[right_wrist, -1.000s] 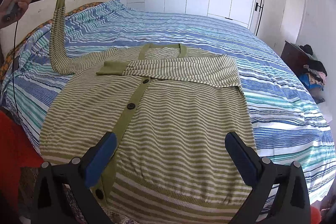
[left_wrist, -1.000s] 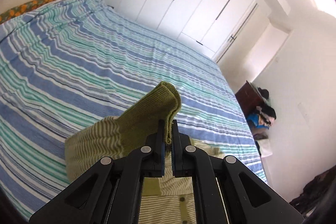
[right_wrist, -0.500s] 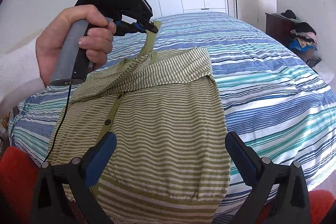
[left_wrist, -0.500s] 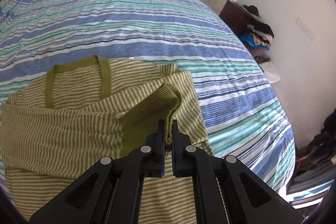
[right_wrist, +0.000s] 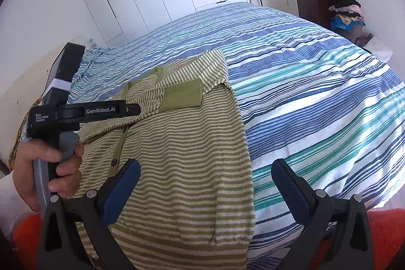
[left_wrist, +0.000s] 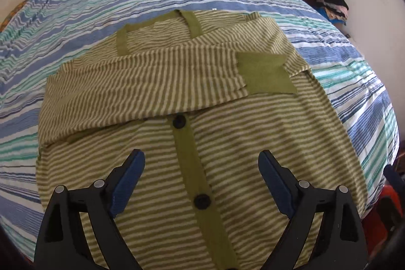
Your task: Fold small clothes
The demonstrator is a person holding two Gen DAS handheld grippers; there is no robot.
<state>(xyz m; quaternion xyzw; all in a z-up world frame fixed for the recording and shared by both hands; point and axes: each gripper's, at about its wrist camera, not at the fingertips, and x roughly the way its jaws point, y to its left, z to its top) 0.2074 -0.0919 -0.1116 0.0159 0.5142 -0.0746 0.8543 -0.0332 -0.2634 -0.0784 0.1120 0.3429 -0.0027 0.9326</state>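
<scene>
Fingers (left_wrist: pixel 274 179) of the left gripper (left_wrist: pixel 201 166) are opening, nothing between them. Right gripper (right_wrist: pixel 205 176) stands spread, empty, above the striped cardigan (right_wrist: pixel 182 151) on the bed (right_wrist: pixel 316 92).

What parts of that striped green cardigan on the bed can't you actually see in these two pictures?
- Cardigan hem: left wrist view, hidden behind the left gripper, whose jaws are opening.
- First folded sleeve: both views, mostly buried under the top sleeve.
- Lower left edge: right wrist view, behind the hand.

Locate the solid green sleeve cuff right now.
The cuff lies flat on the cardigan's chest in both views, toward its right edge, above the top button.
</scene>
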